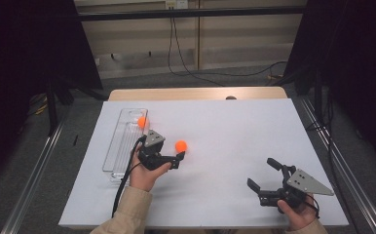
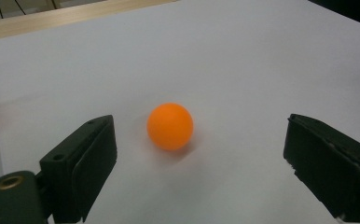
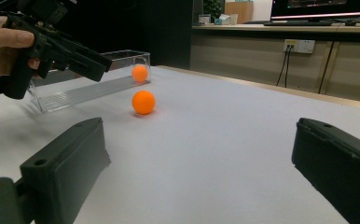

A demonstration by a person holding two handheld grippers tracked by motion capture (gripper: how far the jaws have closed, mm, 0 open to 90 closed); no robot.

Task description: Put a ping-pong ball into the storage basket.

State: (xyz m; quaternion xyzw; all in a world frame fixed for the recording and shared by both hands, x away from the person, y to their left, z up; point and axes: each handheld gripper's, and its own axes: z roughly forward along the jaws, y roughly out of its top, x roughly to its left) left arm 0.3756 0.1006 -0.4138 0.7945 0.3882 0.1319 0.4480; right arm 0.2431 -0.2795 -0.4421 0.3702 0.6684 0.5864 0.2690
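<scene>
An orange ball [image 1: 181, 145] [image 2: 170, 126] [image 3: 143, 101] lies loose on the white table. My left gripper [image 1: 171, 151] [image 2: 200, 140] is open, its jaws standing on either side of the ball and a little short of it, not touching. In the right gripper view a hand holds that left gripper [image 3: 75, 56] above the table near the tray. A second orange ball [image 1: 142, 122] [image 3: 140, 73] sits at the far end of a clear plastic tray [image 1: 115, 146] [image 3: 89, 88]. My right gripper [image 1: 262, 173] [image 3: 197, 135] rests open at the near right with nothing between its jaws.
The white table top [image 1: 235, 131] has a wooden strip [image 1: 196, 93] along its far edge. The clear tray lies lengthwise at the table's left. Cables [image 1: 181, 58] run over the floor beyond, and dark screens stand on both sides.
</scene>
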